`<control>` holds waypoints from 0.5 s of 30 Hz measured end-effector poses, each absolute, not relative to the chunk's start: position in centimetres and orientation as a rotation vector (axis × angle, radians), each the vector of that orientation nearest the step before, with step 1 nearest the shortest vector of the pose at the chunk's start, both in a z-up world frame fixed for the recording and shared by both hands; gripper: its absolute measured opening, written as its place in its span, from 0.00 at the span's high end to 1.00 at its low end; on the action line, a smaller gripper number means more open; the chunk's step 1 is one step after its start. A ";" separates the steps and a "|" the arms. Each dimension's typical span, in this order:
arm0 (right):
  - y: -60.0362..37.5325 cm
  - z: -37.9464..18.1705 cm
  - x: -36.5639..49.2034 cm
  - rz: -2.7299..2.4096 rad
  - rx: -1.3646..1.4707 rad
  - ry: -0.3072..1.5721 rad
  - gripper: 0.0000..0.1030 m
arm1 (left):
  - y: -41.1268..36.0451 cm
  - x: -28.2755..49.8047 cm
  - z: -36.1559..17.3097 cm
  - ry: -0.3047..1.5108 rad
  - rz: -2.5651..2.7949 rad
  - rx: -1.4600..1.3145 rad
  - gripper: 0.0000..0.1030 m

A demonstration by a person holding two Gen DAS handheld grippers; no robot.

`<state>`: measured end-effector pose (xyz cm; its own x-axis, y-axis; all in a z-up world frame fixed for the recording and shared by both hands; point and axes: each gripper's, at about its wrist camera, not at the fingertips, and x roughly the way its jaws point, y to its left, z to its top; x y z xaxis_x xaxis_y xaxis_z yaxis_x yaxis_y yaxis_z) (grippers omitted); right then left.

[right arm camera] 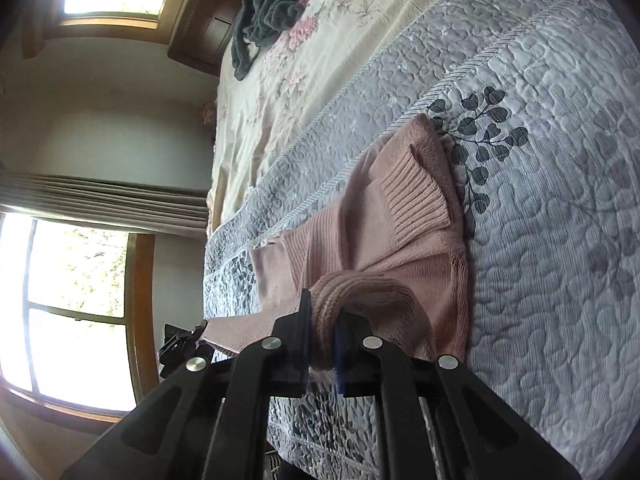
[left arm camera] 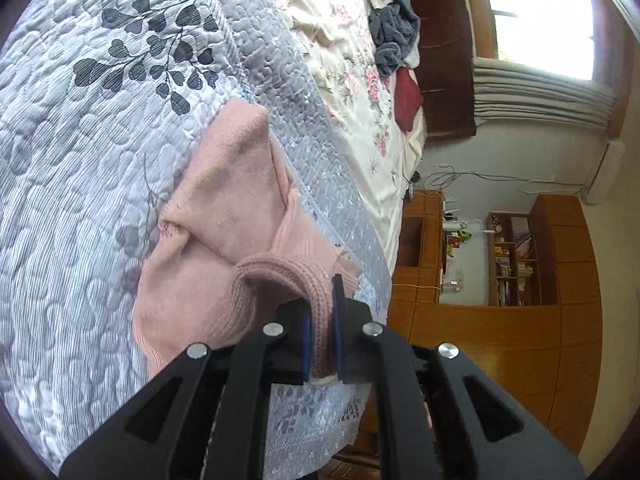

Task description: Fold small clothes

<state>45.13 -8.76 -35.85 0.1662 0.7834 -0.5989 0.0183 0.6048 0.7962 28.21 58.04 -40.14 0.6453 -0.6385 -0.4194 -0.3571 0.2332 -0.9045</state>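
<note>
A small pink knit sweater lies crumpled on the grey quilted bedspread near the bed's edge. My left gripper is shut on a ribbed hem of the sweater, which loops up out of the jaws. In the right wrist view the same sweater spreads ahead with a ribbed cuff lying on top. My right gripper is shut on another thick ribbed edge. The other gripper shows at the lower left, at the sweater's near corner.
A dark grey garment and a dark red cloth lie on the floral sheet farther up the bed. Beyond the bed edge stand wooden cabinets and a bookshelf. Windows and curtains are on the other side.
</note>
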 end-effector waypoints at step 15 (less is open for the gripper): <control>-6.5 -44.6 53.8 0.547 0.772 1.455 0.67 | 59.5 36.1 -46.8 0.994 -0.163 -1.374 0.59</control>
